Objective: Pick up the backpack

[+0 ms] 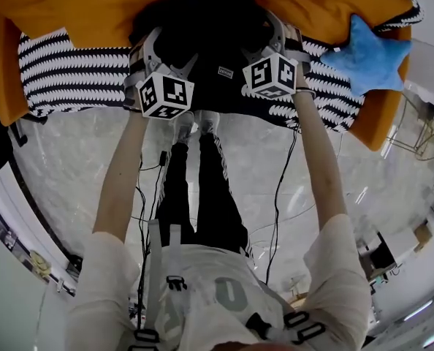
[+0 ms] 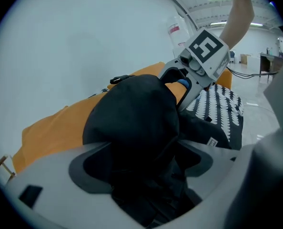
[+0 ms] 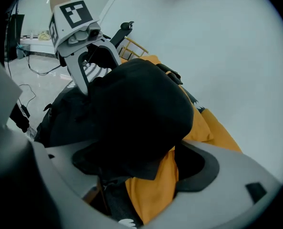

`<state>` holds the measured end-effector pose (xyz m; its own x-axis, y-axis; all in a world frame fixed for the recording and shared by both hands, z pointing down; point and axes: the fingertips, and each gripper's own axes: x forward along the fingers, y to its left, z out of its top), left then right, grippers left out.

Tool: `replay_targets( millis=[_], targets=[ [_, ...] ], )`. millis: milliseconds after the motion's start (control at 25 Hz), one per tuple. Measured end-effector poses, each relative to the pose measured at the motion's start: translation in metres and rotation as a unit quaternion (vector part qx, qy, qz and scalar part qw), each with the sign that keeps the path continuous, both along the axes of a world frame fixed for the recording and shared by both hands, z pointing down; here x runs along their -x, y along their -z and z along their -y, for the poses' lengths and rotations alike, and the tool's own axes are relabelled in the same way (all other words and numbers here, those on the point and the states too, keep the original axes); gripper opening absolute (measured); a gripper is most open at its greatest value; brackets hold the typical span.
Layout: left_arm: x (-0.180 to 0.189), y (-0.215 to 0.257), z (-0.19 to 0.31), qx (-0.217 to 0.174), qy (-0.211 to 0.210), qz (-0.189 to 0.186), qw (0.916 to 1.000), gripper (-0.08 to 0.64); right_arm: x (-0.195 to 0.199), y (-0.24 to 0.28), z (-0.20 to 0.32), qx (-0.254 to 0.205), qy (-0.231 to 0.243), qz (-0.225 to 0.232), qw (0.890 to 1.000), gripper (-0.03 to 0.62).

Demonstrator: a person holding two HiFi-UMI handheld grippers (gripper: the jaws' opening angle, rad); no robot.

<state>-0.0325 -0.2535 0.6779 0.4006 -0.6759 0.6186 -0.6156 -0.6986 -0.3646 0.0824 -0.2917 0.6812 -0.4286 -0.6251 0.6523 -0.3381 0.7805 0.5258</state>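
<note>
The left tool [image 2: 141, 162] and right tool [image 3: 140, 167] clamp opposite sides of a black backpack [image 1: 202, 28] lying on an orange sofa [image 1: 85, 6] (soft, probably light; bunched fabric may slip, so a strap looks surer).

**Left gripper** [image 2: 141, 171] and **right gripper** [image 3: 141, 173]: pale grey jaws faced with dark grey pads [image 2: 82, 171]. Behind the jaws of each sits a white cube [image 1: 166, 95] bearing black square markers. Black cables [image 1: 278, 196] trail rearward. Operator: white sleeves [image 1: 104, 269], black trousers [image 1: 202, 196].
</note>
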Motion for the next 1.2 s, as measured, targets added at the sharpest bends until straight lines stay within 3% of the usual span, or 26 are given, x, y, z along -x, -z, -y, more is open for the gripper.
replay_targets(
  millis=[120, 200, 440, 600, 920, 1200],
  targets=[
    [-0.003, -0.002, -0.002, 0.000, 0.005, -0.008, 1.0000, 0.337, 0.004, -0.001, 0.006, -0.003, -0.008, 0.015, 1.000, 0.410],
    [-0.006, -0.002, -0.003, -0.002, 0.010, -0.012, 0.9999, 0.283, 0.006, -0.001, 0.009, -0.003, -0.012, 0.017, 1.000, 0.369],
    [-0.002, 0.005, 0.002, -0.005, 0.044, -0.037, 0.9983, 0.153, 0.018, 0.003, 0.006, 0.007, -0.023, 0.023, 0.999, 0.225],
    [-0.003, 0.018, 0.012, -0.008, 0.058, -0.052, 0.9969, 0.081, 0.023, 0.012, -0.001, 0.006, -0.023, 0.028, 0.999, 0.090],
    [0.000, 0.064, 0.012, -0.027, 0.060, -0.072, 0.9953, 0.058, 0.030, 0.056, -0.006, -0.018, -0.017, 0.027, 0.999, 0.034],
    [0.006, 0.160, 0.010, -0.076, 0.050, -0.094, 0.9913, 0.055, 0.035, 0.154, -0.008, -0.057, -0.039, 0.056, 0.996, 0.031]
  ],
)
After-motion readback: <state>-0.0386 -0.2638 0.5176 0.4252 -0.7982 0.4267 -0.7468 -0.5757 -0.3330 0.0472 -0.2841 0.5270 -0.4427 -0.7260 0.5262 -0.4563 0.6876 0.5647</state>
